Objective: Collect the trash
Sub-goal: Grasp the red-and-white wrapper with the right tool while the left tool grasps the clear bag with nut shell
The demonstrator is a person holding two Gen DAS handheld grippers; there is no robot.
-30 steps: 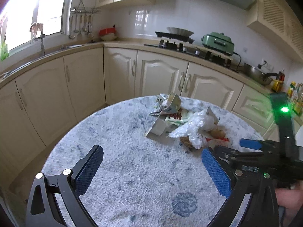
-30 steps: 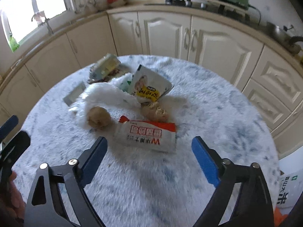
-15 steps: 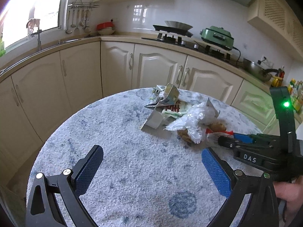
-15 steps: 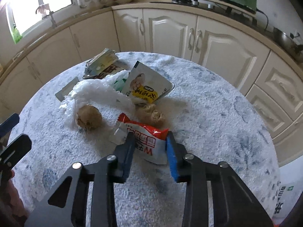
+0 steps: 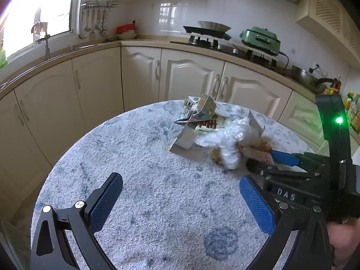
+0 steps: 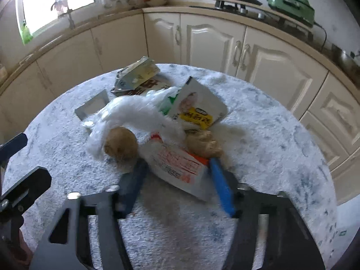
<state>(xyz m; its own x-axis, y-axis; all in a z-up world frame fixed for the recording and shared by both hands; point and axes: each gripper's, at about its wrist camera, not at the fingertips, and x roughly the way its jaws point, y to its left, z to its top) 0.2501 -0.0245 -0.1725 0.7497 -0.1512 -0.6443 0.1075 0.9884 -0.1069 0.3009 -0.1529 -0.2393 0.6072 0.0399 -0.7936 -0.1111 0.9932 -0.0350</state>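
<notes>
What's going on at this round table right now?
A person holds a claw in each hand over a heap of trash on the round table. The right claw straddles the red and white wrapper, jaws opening, with the wrapper between them. The left claw hangs open over bare tabletop, holding nothing. The plastic bag and other packets lie untouched.

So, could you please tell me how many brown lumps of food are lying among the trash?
2: one lump against the white plastic bag, another lump below the yellow-labelled pouch. The bag could hide more.
</notes>
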